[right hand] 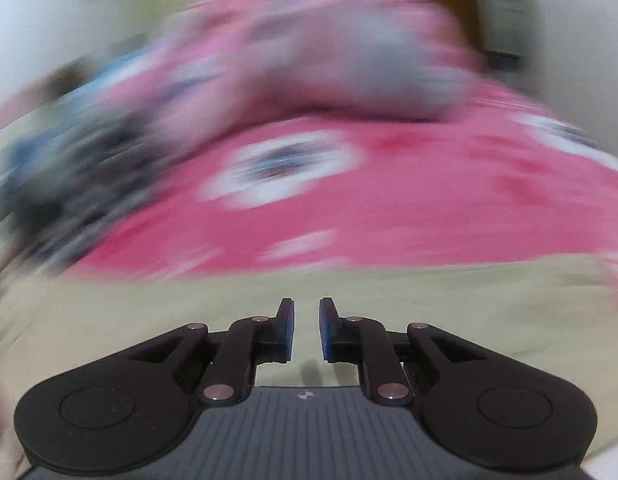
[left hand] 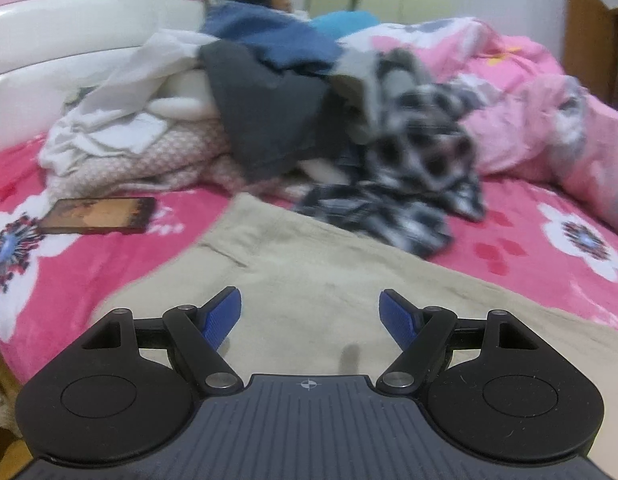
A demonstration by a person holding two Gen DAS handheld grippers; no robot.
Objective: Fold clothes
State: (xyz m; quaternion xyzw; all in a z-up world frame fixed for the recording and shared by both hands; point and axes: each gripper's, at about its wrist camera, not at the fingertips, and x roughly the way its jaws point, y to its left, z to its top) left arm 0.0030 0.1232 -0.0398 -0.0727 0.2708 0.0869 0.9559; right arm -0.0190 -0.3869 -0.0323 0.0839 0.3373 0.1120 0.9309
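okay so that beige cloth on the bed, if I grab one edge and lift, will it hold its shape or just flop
The beige cloth will probably flop: it lies flat and follows the bed. It looks fairly thick, so it may hang heavily. The left gripper is open above it, holding nothing.

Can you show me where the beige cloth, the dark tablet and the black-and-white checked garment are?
Beige cloth garment (left hand: pixel 349 264): left wrist view, its flat middle.
Dark flat tablet (left hand: pixel 99 215): left wrist view, centre of its screen.
Black-and-white checked garment (left hand: pixel 409 168): left wrist view, its crumpled middle.
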